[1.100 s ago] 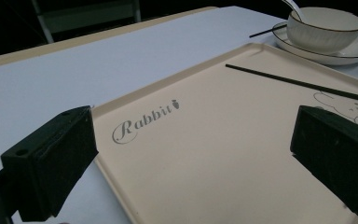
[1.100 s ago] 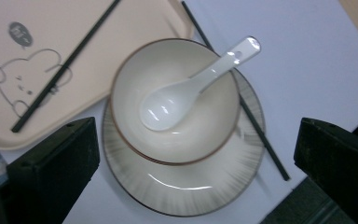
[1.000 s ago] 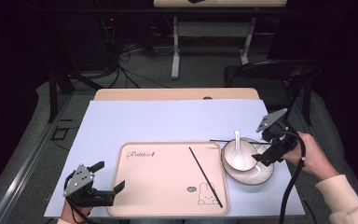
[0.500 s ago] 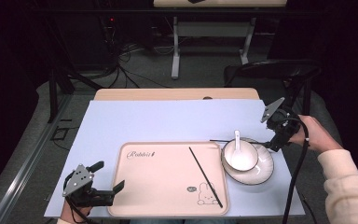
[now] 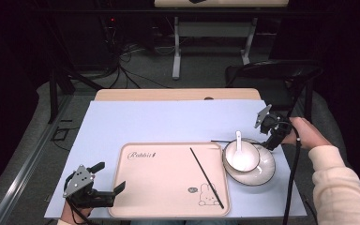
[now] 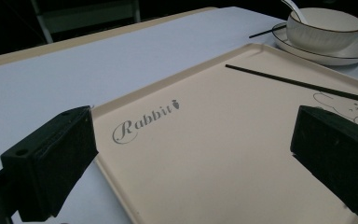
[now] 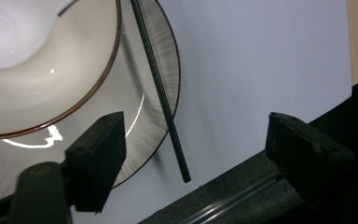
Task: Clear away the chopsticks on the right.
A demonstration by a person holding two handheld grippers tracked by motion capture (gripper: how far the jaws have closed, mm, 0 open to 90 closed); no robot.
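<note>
Right tongs (image 5: 268, 140): I have brought them off the bowl (image 5: 240, 156) toward the worktop's right edge, jaws just narrowing, unclenched, straddling the chopstick (image 7: 161, 88) propped on the plate (image 5: 264, 169) rim. Left tongs (image 5: 104, 188): released, idle at the tray (image 5: 168, 206), near-left corner.

A thin black chopstick (image 7: 161, 88) lay across the far rim of the white saucer (image 5: 262, 174) at the table's right. Its right end overhung the rim and rested above the pale blue mat (image 7: 261, 56).

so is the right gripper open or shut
Open: the right gripper has been closing, but its jaws stand apart around the chopstick lying across the plate rim, not pressing it.
</note>
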